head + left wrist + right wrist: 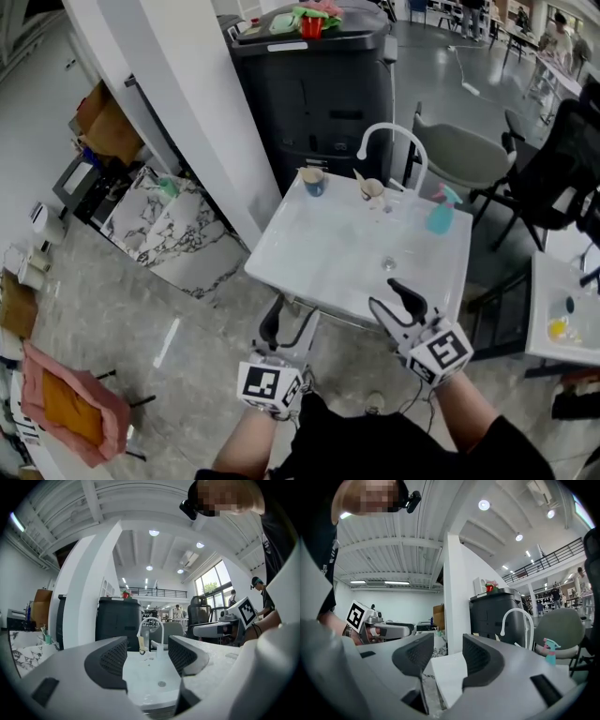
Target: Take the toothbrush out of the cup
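A small tan cup [373, 191] stands at the far edge of the white washbasin [319, 272], beside the white arched tap [394, 136]; a toothbrush [360, 175] sticks out of it, leaning left. In the left gripper view the cup [142, 644] is small and far off between the jaws. My left gripper [288, 324] hangs below the basin's near edge, open and empty. My right gripper [397, 303] is at the near right edge, also open and empty. Both are well short of the cup. The jaws of the left gripper [147, 656] and of the right gripper [446, 656] stand apart.
A blue cup [314, 182] stands at the basin's far left, a teal spray bottle [441, 212] at its far right. Behind is a dark cabinet [319, 84], to the left a white pillar [178, 103], to the right grey and black chairs [544, 178].
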